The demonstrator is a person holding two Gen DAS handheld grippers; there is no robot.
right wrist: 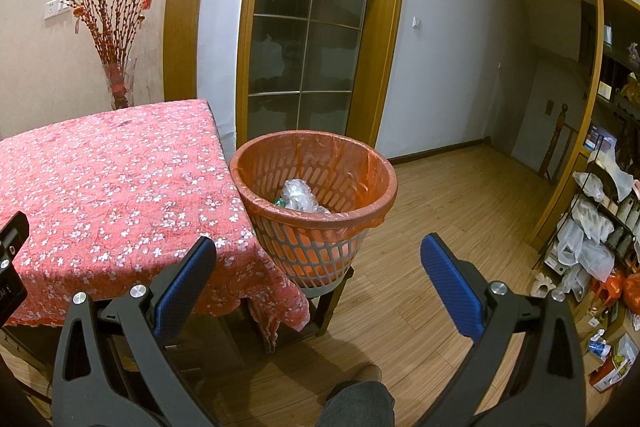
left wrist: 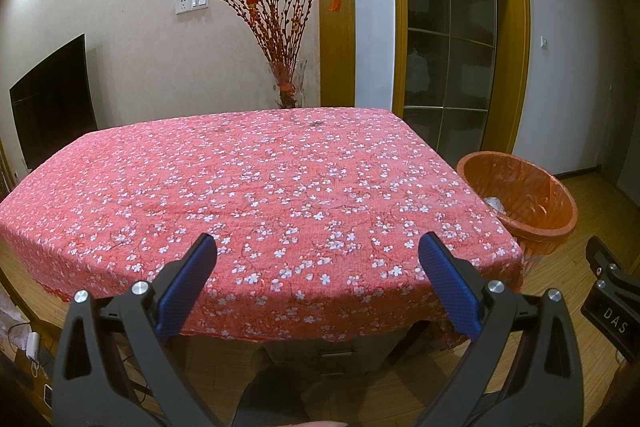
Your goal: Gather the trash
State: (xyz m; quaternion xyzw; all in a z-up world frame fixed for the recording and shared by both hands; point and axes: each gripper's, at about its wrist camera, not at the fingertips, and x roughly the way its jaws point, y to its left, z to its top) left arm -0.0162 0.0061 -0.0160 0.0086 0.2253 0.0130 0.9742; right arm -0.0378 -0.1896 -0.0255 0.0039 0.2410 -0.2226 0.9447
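Observation:
A slotted waste basket (right wrist: 316, 187) lined with an orange bag stands on a low stool at the table's right end; its rim also shows in the left wrist view (left wrist: 520, 195). Crumpled clear plastic trash (right wrist: 298, 197) with a bit of green lies inside it. My right gripper (right wrist: 318, 269) hovers open in front of the basket, nothing between its blue pads. My left gripper (left wrist: 318, 269) is open over the near edge of the table (left wrist: 260, 187), which wears a red cloth with white blossoms and shows no loose items on top.
A vase of red branches (left wrist: 286, 83) stands behind the table by the wall. A dark TV (left wrist: 52, 99) hangs at left. A glass door (right wrist: 308, 35) is behind the basket. Shelves with bags and boxes (right wrist: 596, 247) crowd the right side. A person's knee (right wrist: 356, 403) is below.

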